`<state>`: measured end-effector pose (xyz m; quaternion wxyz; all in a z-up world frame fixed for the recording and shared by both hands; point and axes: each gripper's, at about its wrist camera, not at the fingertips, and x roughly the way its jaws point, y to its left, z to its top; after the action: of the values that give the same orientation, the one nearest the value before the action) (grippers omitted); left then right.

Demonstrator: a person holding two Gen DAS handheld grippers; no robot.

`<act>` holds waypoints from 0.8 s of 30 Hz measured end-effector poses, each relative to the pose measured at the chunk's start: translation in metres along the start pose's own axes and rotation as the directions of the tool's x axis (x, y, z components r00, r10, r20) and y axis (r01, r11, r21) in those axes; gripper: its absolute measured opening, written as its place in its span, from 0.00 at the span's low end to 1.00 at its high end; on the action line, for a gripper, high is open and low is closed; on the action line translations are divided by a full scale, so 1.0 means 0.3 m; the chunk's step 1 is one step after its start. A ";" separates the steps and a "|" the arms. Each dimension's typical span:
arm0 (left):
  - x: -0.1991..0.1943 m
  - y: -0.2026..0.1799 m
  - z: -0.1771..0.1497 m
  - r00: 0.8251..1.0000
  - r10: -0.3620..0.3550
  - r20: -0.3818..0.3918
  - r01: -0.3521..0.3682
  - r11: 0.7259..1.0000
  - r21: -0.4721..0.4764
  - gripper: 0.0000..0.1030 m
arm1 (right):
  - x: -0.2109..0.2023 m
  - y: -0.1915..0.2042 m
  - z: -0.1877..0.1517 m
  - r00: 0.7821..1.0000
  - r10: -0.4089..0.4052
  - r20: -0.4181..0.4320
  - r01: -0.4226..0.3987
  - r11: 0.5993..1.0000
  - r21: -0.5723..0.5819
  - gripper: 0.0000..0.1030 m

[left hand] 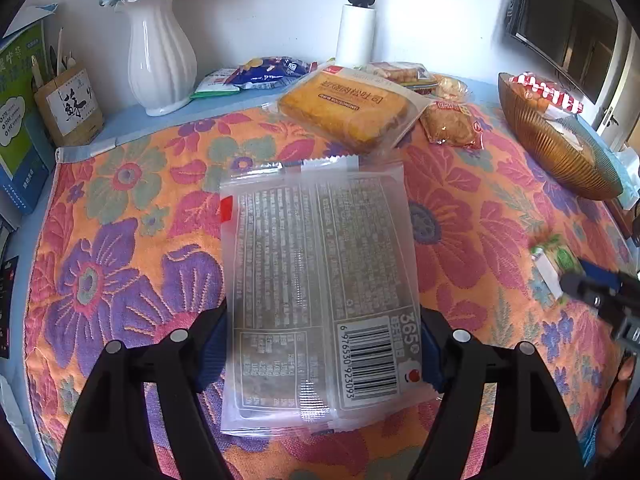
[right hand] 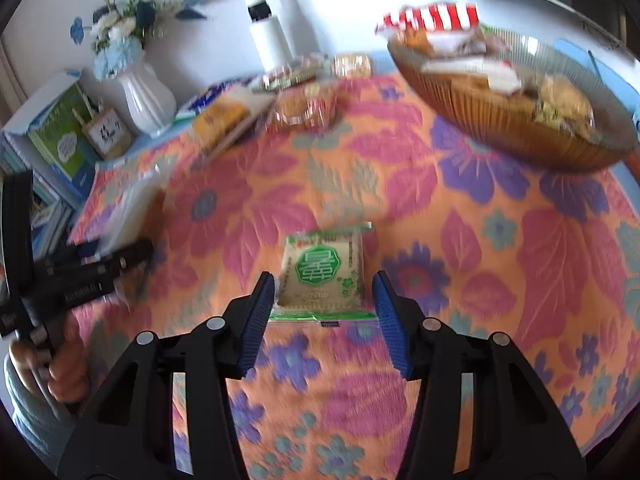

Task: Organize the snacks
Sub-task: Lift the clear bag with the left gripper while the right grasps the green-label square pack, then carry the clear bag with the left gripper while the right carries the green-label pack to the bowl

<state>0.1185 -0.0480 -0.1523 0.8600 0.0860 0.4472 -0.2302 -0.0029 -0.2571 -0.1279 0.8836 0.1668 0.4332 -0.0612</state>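
A clear snack packet [left hand: 320, 264], barcode side up, sits between the blue pads of my left gripper [left hand: 324, 340], which is shut on its two long edges just above the flowered cloth [left hand: 120, 240]. A small green-and-white packet [right hand: 324, 272] lies flat on the cloth between the blue fingers [right hand: 260, 320] of my right gripper [right hand: 324, 284]; the pads stand close beside its edges with a thin gap on the right. In the left wrist view the right gripper [left hand: 576, 280] shows at the right with that green packet [left hand: 556, 260]. The left gripper [right hand: 132, 252] is blurred in the right wrist view.
A ribbed brown bowl [left hand: 560, 148] with several snacks stands at the back right. More packets lie at the back: a yellow bread pack [left hand: 348, 112], a small pastry pack [left hand: 452, 124], a blue pack [left hand: 268, 72]. A white vase [left hand: 160, 64], pen holder [left hand: 68, 100] and books [left hand: 16, 120] stand left.
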 end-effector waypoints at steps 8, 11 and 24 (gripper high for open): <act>0.004 -0.004 -0.004 1.000 -0.012 -0.007 0.012 1.000 -0.002 0.73 | -0.014 -0.016 -0.015 1.000 0.030 -0.006 -0.030 0.999 0.024 0.57; 0.010 -0.002 -0.003 1.000 -0.027 -0.016 0.027 1.000 -0.006 0.81 | 0.005 -0.005 0.001 1.000 0.011 -0.017 -0.010 1.000 0.030 0.58; 0.013 -0.072 -0.007 0.999 0.037 -0.027 -0.035 0.995 0.097 0.75 | 0.063 0.157 0.005 0.976 -0.220 0.002 0.217 0.961 -0.169 0.45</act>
<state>0.1087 -0.0674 -0.1554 0.8522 0.1389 0.4465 -0.2347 0.0219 -0.2129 -0.1306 0.8789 0.0433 0.4597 -0.1200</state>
